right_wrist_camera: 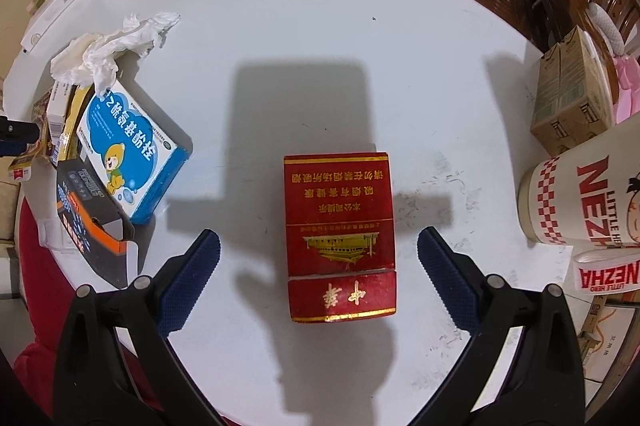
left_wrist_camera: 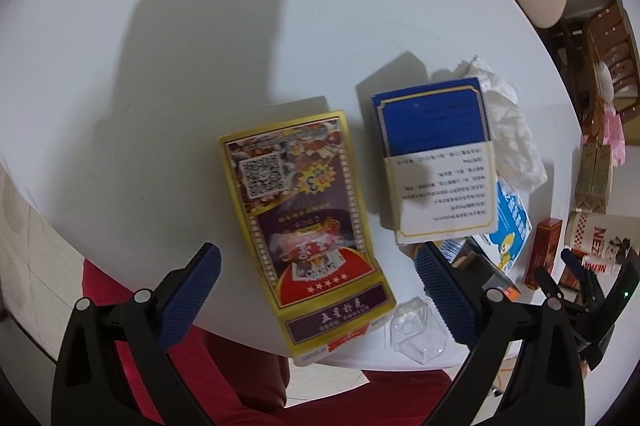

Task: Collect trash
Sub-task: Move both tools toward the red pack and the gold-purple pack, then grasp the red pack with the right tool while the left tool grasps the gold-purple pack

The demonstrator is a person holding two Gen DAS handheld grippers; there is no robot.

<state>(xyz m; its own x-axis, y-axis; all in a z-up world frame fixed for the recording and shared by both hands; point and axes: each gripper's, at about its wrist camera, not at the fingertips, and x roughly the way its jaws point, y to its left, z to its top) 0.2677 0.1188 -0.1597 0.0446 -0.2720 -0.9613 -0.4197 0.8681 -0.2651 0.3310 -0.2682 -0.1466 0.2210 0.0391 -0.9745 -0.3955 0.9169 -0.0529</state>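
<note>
Both grippers spread wide, holding nothing. Right gripper (right_wrist_camera: pixel 319 280) straddles the red cigarette pack (right_wrist_camera: pixel 340 234) lying flat on the white table (right_wrist_camera: pixel 300 26). Left gripper (left_wrist_camera: pixel 318 292) hovers over the yellow card pack (left_wrist_camera: pixel 304 222) overhanging the table edge. Risk: a clumsy close nudges the yellow pack off the edge

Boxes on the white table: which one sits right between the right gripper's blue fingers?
The red cigarette box with gold writing. It lies flat, centred in the open right gripper, untouched. The blue-and-white medicine box with a cartoon bear lies far off beside it.
</note>
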